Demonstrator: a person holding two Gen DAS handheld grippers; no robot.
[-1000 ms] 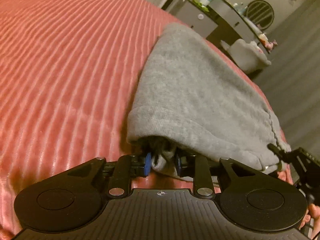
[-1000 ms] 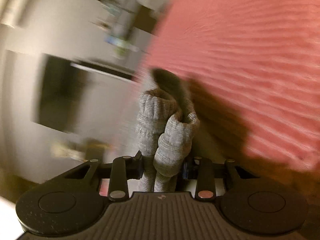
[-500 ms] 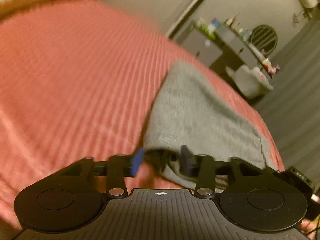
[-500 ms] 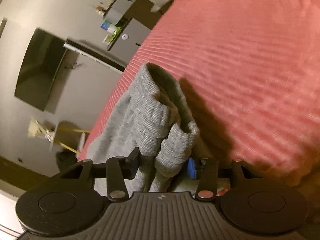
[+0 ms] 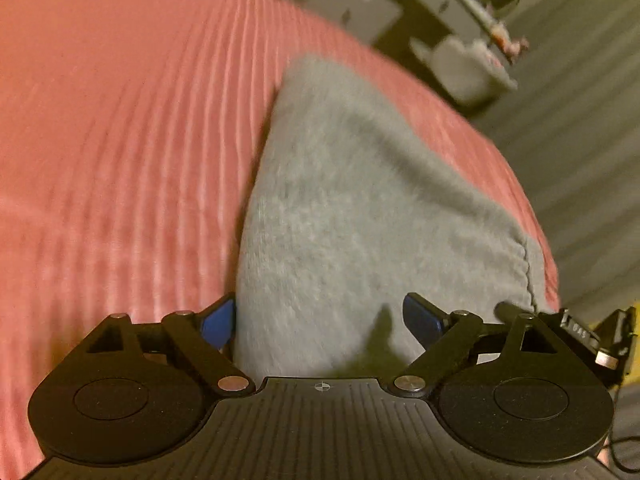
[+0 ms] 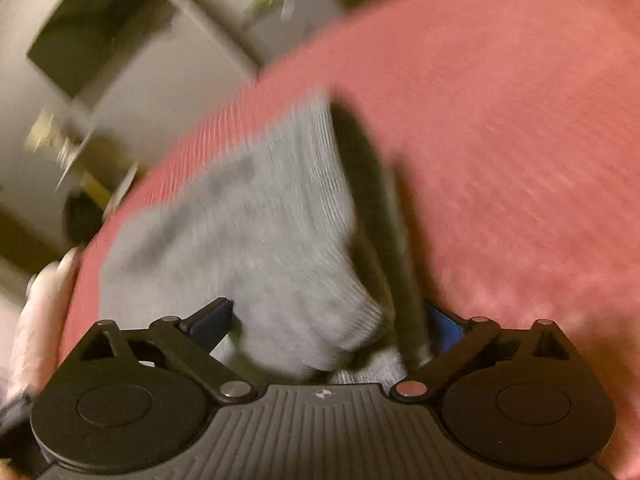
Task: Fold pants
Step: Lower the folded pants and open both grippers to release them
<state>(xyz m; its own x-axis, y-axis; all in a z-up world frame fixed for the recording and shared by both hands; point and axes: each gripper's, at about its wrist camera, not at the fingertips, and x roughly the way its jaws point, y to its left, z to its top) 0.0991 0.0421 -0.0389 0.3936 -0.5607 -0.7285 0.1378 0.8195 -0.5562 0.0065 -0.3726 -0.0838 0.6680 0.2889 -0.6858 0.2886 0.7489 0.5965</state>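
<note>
Bed (image 5: 120, 140): covered in a ribbed pink-red spread, filling most of both views; room beyond blurred, with a dark cabinet (image 5: 360, 4) and a pale bin (image 5: 468, 68) off the far edge. Pants (image 5: 352, 216): grey knit, lying folded flat on the spread near the bed's edge; ribbed cuffs (image 6: 352, 320) at the end nearest the right hand-held gripper. Left hand-held gripper (image 5: 320, 320): jaws spreading wide, blue pads apart, folded cloth lying between them but not pinched. Right hand-held gripper (image 6: 328, 324): jaws likewise spreading wide; cuffs lie between the pads, no pad seen pressing on them. A hand (image 6: 36, 312) shows at the left margin of the right wrist view; motion blur hides finer detail.
</note>
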